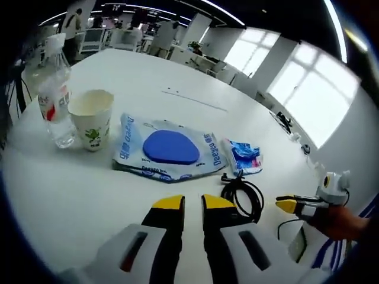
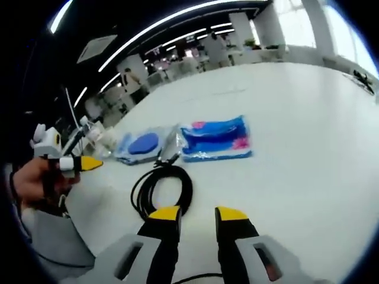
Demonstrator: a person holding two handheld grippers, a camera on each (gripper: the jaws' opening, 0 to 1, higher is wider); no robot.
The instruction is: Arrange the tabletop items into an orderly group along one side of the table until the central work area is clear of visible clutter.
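Left gripper (image 1: 193, 202) hangs with yellow tips slightly apart, gripping nothing, over the smooth white desk (image 1: 177, 77) — ahead stand a clear plastic bottle (image 1: 52, 97), a paper cup (image 1: 92, 118) whose contents I cannot tell, a glossy pouch (image 1: 169, 148) with a blue oval and a small blue packet (image 1: 244, 157). Right gripper (image 2: 197, 214), tips parted and empty, sits just beside a coiled black cable (image 2: 161, 188) — beyond it lies a blue wrapper (image 2: 216, 139).

- The counter (image 1: 177, 77) is smooth, matt white.
- The water bottle (image 1: 53, 97) is clear, shiny plastic with a paper-like label.
- The cup (image 1: 93, 118) looks like matt printed paper.
- Both blue packets (image 1: 163, 148) (image 2: 216, 139) are glossy, crinkled plastic film.
- The coiled cable (image 2: 161, 188) has a smooth black rubbery sheath.
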